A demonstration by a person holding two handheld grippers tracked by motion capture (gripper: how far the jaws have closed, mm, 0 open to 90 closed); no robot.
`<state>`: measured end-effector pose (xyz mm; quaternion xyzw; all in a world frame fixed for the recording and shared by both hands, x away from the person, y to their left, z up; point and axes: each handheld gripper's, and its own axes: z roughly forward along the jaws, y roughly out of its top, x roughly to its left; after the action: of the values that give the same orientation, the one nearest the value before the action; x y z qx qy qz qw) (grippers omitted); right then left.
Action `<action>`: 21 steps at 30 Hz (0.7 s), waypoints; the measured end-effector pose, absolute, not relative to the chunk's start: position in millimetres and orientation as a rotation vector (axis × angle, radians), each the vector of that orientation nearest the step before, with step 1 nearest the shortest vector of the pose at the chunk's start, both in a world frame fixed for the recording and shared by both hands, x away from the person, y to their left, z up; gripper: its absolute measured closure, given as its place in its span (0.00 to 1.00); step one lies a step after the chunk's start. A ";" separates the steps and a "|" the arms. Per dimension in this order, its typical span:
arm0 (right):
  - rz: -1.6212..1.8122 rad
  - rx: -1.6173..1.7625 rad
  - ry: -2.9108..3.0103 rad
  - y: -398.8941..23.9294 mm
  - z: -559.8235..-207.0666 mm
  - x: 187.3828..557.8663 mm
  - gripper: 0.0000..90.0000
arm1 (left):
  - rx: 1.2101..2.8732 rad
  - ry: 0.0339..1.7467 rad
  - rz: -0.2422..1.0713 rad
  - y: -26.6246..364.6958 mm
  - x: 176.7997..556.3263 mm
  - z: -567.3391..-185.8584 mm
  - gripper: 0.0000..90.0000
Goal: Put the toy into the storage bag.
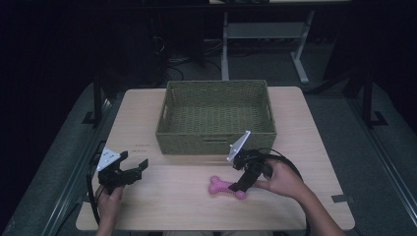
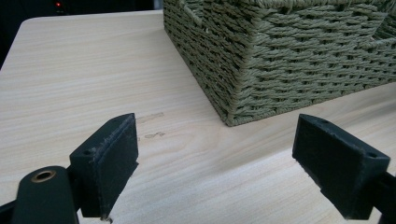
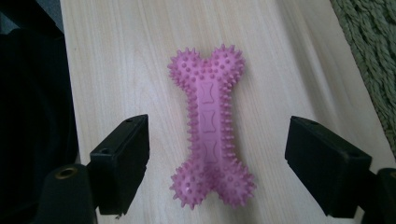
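Note:
A pink spiky bone-shaped toy (image 1: 225, 187) lies flat on the light wooden table (image 1: 162, 196), in front of a green woven basket (image 1: 216, 142). My right gripper (image 1: 242, 186) hovers over the toy's right end with its jaws wide open. In the right gripper view the toy (image 3: 209, 126) lies lengthwise between the two black jaws, untouched by either, with the gripper (image 3: 217, 170) open around its near end. At the table's front left, my left gripper (image 1: 134, 168) stands open and holds nothing. The left gripper view has that gripper (image 2: 215, 163) facing the basket's near corner (image 2: 243, 88).
The basket (image 1: 216, 110) looks empty and sits at the middle back of the table. A strip of it shows at the right edge of the right gripper view (image 3: 373, 60). Bare tabletop (image 2: 84, 74) lies left of the basket. Dark floor and a white desk frame (image 1: 265, 34) are beyond.

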<state>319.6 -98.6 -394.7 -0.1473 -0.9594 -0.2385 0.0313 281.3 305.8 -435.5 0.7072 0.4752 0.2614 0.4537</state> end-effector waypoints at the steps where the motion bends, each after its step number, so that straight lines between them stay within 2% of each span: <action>1: -0.730 -0.448 -2.958 -97.0 -395.4 319.9 0.24 | 1.746 1.173 0.645 305.8 281.3 -435.5 0.15; 10: -0.661 -0.419 -2.969 -84.0 -405.4 321.2 0.26 | 1.744 1.176 0.645 306.3 281.1 -435.5 0.15; 21: -0.604 -0.392 -2.990 -75.4 -417.4 322.5 0.34 | 1.745 1.175 0.644 306.2 281.2 -435.6 0.15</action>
<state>322.5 -75.4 -417.4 -0.1273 -0.9717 -0.1962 0.0332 281.2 306.2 -435.6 0.7069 0.4761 0.2607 0.4536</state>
